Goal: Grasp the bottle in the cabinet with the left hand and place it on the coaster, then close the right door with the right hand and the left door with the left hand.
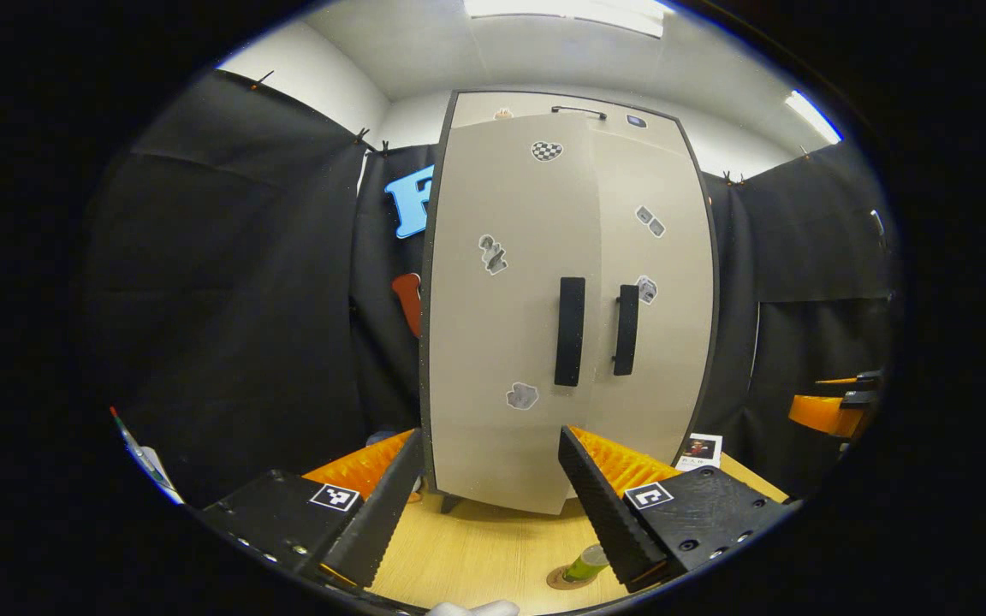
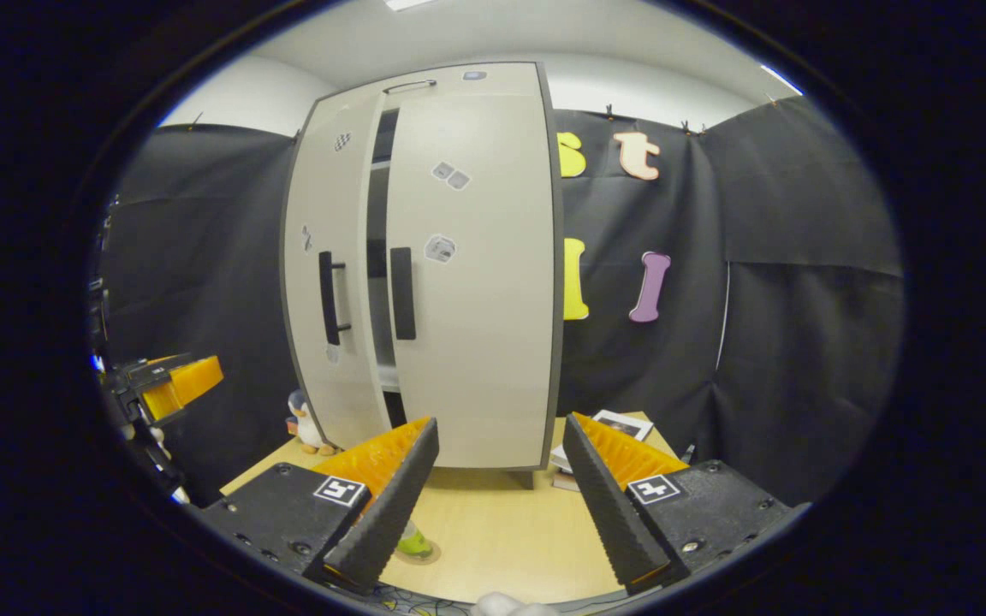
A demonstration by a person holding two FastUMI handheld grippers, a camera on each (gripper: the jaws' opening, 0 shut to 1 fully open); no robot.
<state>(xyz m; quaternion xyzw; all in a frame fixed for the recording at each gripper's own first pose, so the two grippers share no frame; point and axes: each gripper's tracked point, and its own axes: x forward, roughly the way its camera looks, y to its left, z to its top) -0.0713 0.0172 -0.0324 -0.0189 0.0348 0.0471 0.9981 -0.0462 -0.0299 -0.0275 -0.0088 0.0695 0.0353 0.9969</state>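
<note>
Currently both grippers hang in the air in front of the cabinet, nothing in either.

Left gripper (image 1: 484,505): jaws wide open, empty, aimed at the cabinet front. Right gripper (image 2: 493,505): jaws wide open too, empty.

Near field: the green bottle (image 1: 585,563) stands on the round coaster (image 1: 563,579) on the wooden surface (image 1: 476,547), low in the left gripper view, just left of that gripper's right finger. In the right gripper view the same bottle (image 2: 412,542) and coaster (image 2: 421,554) peek out beside the tip of its left finger, bottle mostly hidden.

Mid field: a small penguin figure (image 2: 308,424) sits on the surface by the cabinet's left foot. A stack of books or cards (image 2: 621,425) lies on the right side, near the cabinet's right foot; the left gripper view shows a printed card (image 1: 700,450) there.

Far: the cabinet (image 1: 570,299) stands upright on the surface, two pale doors with stickers and black vertical handles. Right door (image 2: 476,274) sits flush. Left door (image 2: 326,274) is not fully home in the right gripper view: a dark gap with shelf edges shows between the two doors. From the left gripper view the left door (image 1: 506,299) and right door (image 1: 656,291) look nearly flush.

The other gripper shows at the edge of each view, off to the side, well apart from the cabinet.
</note>
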